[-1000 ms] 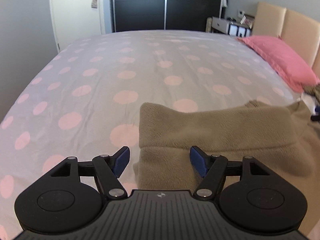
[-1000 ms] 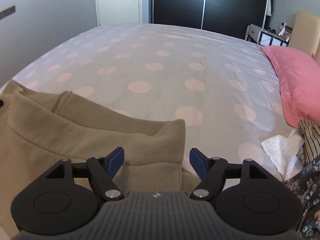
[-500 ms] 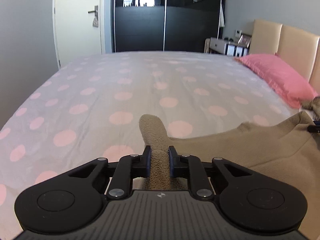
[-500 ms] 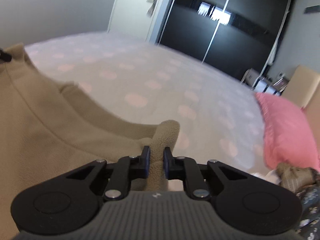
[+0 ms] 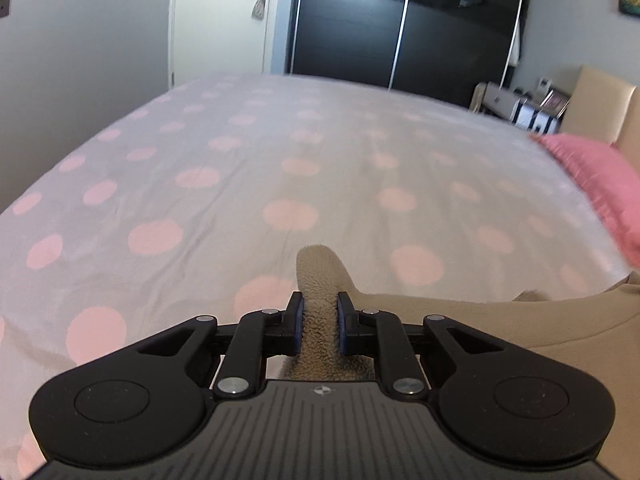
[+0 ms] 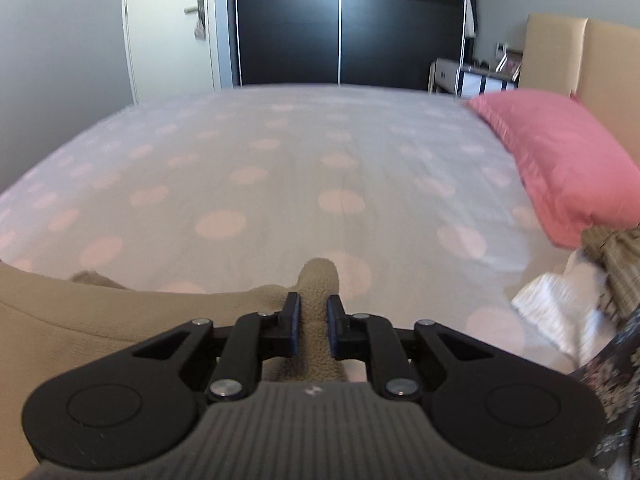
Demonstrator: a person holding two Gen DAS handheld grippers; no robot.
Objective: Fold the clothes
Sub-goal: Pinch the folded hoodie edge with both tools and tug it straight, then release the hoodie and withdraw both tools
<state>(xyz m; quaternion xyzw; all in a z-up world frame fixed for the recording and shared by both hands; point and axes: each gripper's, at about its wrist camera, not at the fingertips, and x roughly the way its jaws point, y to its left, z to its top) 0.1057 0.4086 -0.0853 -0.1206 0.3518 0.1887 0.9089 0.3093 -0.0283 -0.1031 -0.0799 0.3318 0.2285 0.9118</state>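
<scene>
A tan fleece garment (image 5: 480, 320) hangs between my two grippers above the polka-dot bed (image 5: 240, 184). My left gripper (image 5: 319, 320) is shut on the garment's left corner, which pokes up between the pads. The fleece stretches away to the right in the left wrist view. My right gripper (image 6: 313, 318) is shut on the garment's right corner (image 6: 318, 280). In the right wrist view the fleece (image 6: 100, 312) spreads to the left. The lower part of the garment is hidden under the grippers.
A pink pillow (image 6: 560, 160) lies at the right by the beige headboard (image 6: 580, 48). A pile of other clothes, white (image 6: 560, 312), striped and floral, sits at the right edge. A black wardrobe (image 5: 400, 28) and a white door (image 5: 216, 20) stand beyond the bed.
Both grippers closed on the fleece corners a second ago. Since then they have lifted and the views have tilted up, so more of the room shows.
</scene>
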